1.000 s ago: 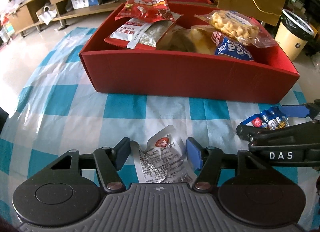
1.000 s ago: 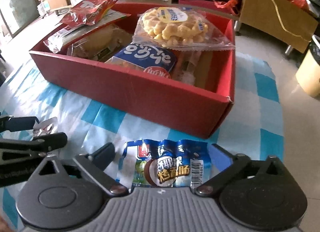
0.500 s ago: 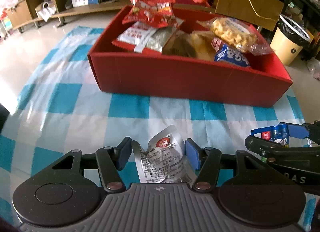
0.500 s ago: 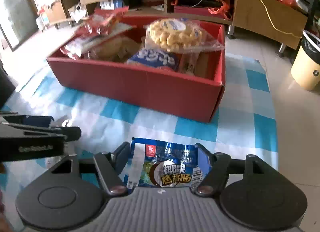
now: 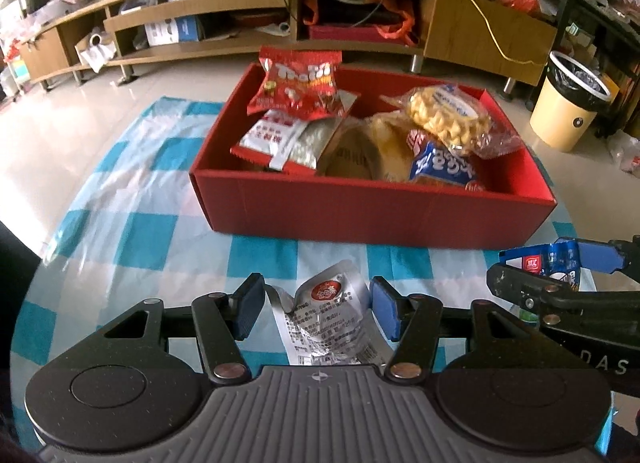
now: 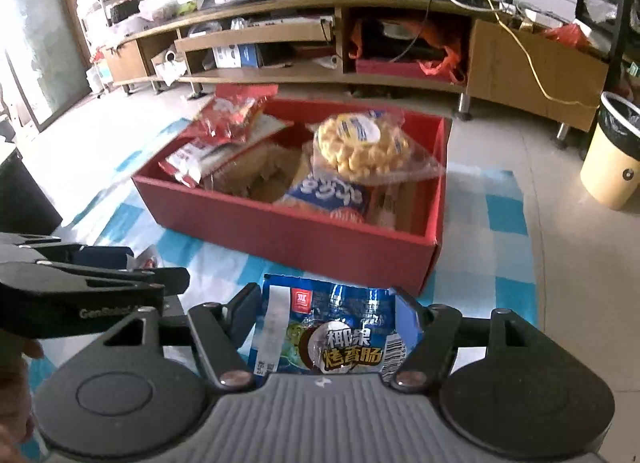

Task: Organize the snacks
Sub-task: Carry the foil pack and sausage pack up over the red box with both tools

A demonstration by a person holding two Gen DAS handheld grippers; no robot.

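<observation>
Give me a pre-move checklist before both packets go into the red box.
1. Left gripper has the silver packet between its jaws: ok.
2. Right gripper clamps the blue sausage packet: ok.
3. Both packets lifted off the checked cloth: cannot tell.
4. Red box open on top, nothing blocking the way: ok.
5. Free room in the box: ok at its right end; the left is piled with the red bag.
6. Grippers apart, not touching: ok.
</observation>
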